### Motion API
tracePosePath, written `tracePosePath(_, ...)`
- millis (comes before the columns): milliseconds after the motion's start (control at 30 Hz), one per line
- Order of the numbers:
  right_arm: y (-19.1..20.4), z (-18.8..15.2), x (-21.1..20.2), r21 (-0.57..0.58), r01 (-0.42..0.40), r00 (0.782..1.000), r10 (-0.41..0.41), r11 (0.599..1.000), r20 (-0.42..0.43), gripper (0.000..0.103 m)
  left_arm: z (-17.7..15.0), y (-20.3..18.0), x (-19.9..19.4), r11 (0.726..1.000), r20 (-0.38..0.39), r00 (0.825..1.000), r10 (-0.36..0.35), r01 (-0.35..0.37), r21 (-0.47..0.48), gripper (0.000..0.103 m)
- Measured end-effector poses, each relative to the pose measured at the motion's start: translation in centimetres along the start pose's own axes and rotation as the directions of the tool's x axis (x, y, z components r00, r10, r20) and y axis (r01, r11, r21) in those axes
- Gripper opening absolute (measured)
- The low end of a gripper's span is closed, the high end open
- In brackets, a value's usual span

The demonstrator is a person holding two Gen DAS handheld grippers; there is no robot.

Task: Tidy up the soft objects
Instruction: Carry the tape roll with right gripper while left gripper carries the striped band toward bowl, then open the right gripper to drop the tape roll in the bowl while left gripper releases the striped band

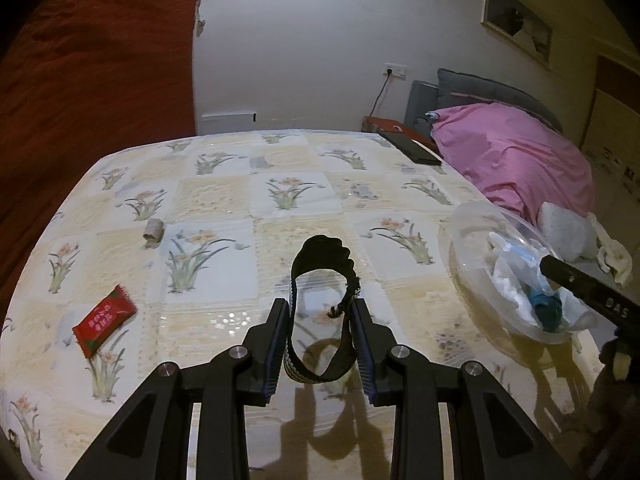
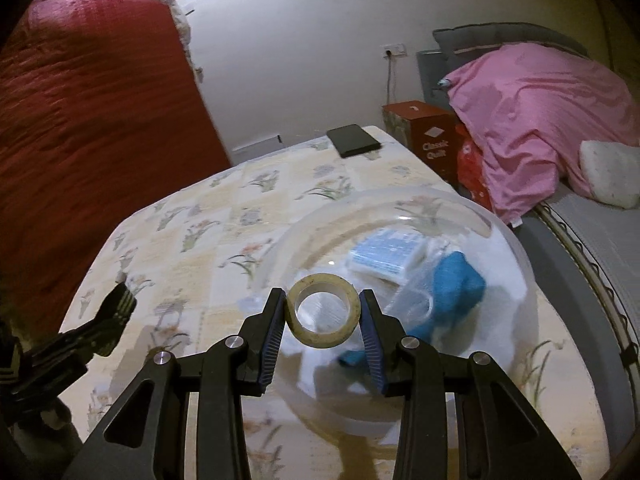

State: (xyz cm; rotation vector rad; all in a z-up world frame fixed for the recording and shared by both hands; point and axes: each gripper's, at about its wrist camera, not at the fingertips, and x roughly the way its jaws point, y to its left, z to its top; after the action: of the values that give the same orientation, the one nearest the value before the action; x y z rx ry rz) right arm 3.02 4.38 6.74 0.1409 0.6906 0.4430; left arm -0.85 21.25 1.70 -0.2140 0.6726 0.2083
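Observation:
My left gripper (image 1: 320, 306) is shut on a black elastic band (image 1: 320, 248). The band's loop stands up between the pads above the flowered tablecloth (image 1: 224, 200). To its right is a clear plastic bowl (image 1: 472, 220) with white and blue soft items inside. One finger of my right gripper (image 1: 580, 284) reaches over that bowl. In the right wrist view, my right gripper (image 2: 322, 295) is shut on a yellowish tape roll (image 2: 320, 332), held just above the bowl (image 2: 400, 194). Inside lie a blue cloth (image 2: 456, 284) and a blue-and-white packet (image 2: 388, 256). The left gripper (image 2: 116, 308) shows at the far left.
A red snack packet (image 1: 105, 320) and a small grey roll (image 1: 154, 232) lie on the table's left side. A black flat slab (image 1: 412, 146) sits at the far right corner. Beyond the table's right edge are a pink pillow (image 1: 512, 160) and a red box (image 2: 424, 132).

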Motion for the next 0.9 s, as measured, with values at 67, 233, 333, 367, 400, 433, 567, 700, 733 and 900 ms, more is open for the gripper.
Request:
tracePosePath(67, -0.5, -0.1, 0.3, 0.014, 0.014, 1.0, -0.014, 1.0, -0.007, 0.039, 0.0, -0.4, 0.1, 1.0, -0.005, 1.0, -0.011, 0.011, 0.002, 0.033)
tracePosePath(233, -1.5, -0.3, 0.8, 0.037, 0.026, 0.999, -0.026, 0.999, -0.019, 0.044, 0.1, -1.6, 0.3, 0.999, -0.012, 0.999, -0.031, 0.032, 0.021, 0.033)
tracePosePath(333, -1.7, -0.3, 0.7, 0.039, 0.022, 1.0, -0.021, 0.999, -0.015, 0.045, 0.2, -2.2, 0.4, 0.999, -0.015, 0.999, -0.043, 0.043, 0.028, 0.033)
tracePosePath(367, -1.7, -0.4, 0.8, 0.039, 0.023, 1.0, -0.022, 0.999, -0.016, 0.045, 0.3, -2.4, 0.4, 0.998, -0.016, 0.999, -0.049, 0.049, 0.028, 0.033)
tracePosePath(400, -1.7, -0.4, 0.8, 0.039, 0.023, 1.0, -0.022, 0.999, -0.015, 0.045, 0.3, -2.6, 0.5, 0.998, -0.018, 0.998, -0.055, 0.055, 0.029, 0.033)
tracePosePath(433, -1.8, -0.4, 0.7, 0.038, 0.023, 1.0, -0.023, 0.999, -0.013, 0.045, 0.4, -2.8, 0.5, 0.998, -0.019, 0.998, -0.062, 0.062, 0.03, 0.033)
tracePosePath(567, -1.9, -0.4, 0.7, 0.04, 0.022, 1.0, -0.022, 0.999, -0.015, 0.045, 0.6, -3.7, 0.6, 0.996, -0.023, 0.996, -0.081, 0.082, 0.04, 0.033)
tracePosePath(700, -2.1, -0.2, 0.5, 0.046, 0.017, 1.0, -0.016, 0.999, -0.011, 0.045, 0.7, -4.7, 0.7, 0.993, -0.028, 0.994, -0.102, 0.104, 0.057, 0.033)
tracePosePath(733, -2.1, -0.2, 0.4, 0.046, 0.015, 1.0, -0.015, 0.999, -0.006, 0.045, 0.8, -5.1, 0.8, 0.992, -0.03, 0.994, -0.107, 0.109, 0.061, 0.033)
tracePosePath(900, -2.4, -0.1, -0.1, 0.041, 0.021, 1.0, -0.022, 0.999, 0.01, 0.045, 1.1, -6.6, 1.0, 0.987, -0.035, 0.99, -0.138, 0.141, 0.083, 0.033)
